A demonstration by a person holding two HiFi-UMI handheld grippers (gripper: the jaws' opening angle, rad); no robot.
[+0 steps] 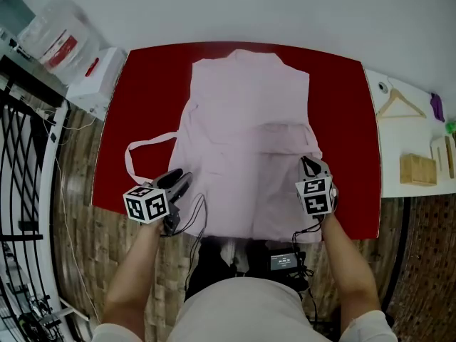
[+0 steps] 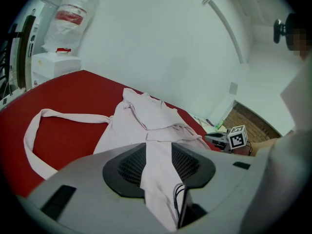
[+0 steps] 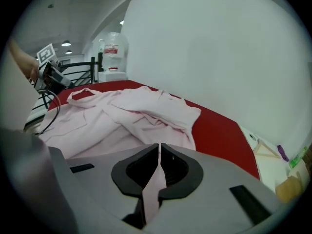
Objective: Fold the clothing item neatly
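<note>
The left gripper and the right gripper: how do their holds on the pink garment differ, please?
Left gripper: jaws apart on a wide band of the pink garment, at its left edge. Right gripper: jaws nearly together on a thin fold, at its right edge. Both clamp it.

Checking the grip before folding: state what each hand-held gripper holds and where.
Both hold the garment: left hand-held gripper at its left edge, right hand-held gripper at its right edge.
</note>
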